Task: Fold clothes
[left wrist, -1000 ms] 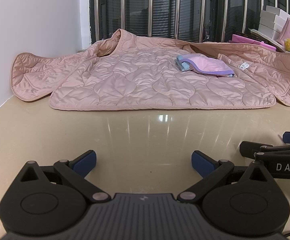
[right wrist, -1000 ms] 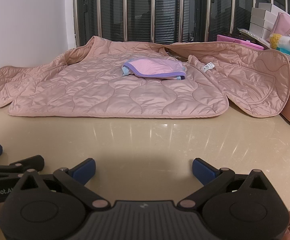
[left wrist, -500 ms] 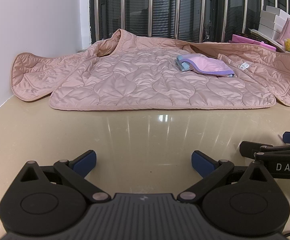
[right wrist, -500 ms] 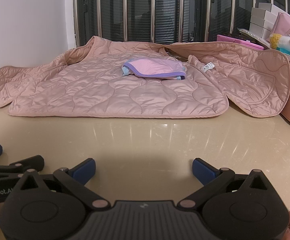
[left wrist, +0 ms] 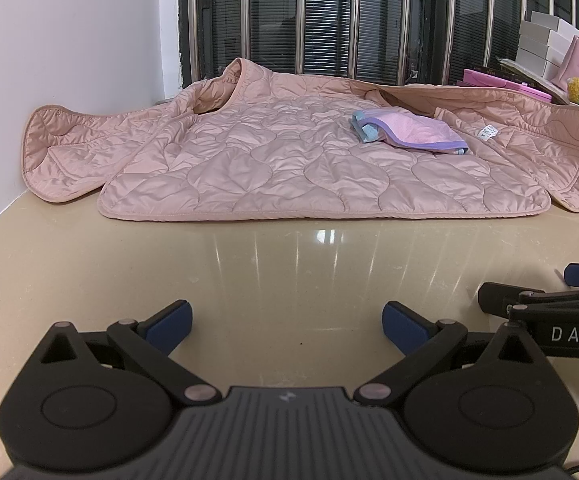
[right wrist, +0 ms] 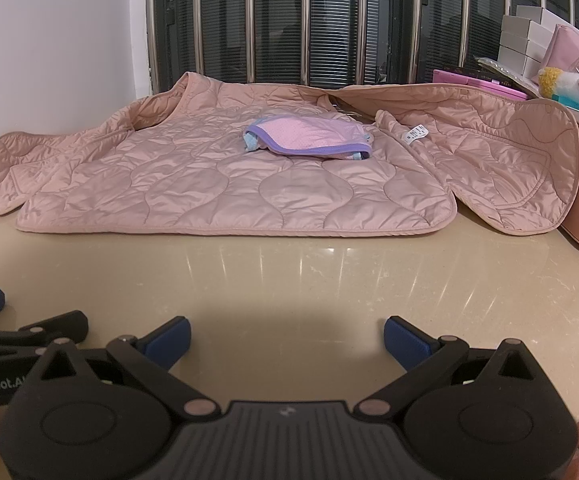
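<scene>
Jacket (left wrist: 289, 168) spread flat — hem toward tongs, collar toward window (left wrist: 329, 16)

White letters "DAS" on the black body of the right tool (left wrist: 545, 312), at the right edge of the left wrist view. White letters "nRobot.A", cut off, on the black body of the left tool (right wrist: 29, 330). Small white care tag (right wrist: 416, 133) on the pink quilted jacket (right wrist: 229, 184): print illegible.

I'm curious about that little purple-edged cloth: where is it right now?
The small folded purple-trimmed pink garment lies on top of the spread pink quilted jacket, right of its middle in both views, near the white care label.
</scene>
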Tool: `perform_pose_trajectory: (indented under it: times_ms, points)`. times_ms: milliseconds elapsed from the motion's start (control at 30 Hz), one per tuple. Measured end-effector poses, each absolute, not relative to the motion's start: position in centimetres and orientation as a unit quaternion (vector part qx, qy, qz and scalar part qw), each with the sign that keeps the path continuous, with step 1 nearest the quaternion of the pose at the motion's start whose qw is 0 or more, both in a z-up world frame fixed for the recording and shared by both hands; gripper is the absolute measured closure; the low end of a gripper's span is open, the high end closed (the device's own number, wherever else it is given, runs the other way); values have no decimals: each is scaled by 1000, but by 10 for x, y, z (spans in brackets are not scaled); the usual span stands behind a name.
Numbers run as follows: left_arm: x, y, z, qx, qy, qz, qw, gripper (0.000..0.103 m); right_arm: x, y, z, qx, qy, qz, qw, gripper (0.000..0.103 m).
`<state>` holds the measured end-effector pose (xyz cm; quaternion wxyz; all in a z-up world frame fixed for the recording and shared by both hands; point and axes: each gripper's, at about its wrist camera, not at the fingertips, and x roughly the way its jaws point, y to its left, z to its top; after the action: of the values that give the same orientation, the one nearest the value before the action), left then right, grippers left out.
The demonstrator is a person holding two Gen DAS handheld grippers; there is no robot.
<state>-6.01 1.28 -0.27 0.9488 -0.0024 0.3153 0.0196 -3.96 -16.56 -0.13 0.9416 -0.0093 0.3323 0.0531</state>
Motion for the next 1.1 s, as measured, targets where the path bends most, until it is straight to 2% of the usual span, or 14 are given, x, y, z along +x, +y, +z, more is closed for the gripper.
perform_pose_trajectory:
  times_ms: [1100]
  points:
    - [-44,13,0,-4,332,20,943,1,-40,-166,-1,-8,332,51,942,0]
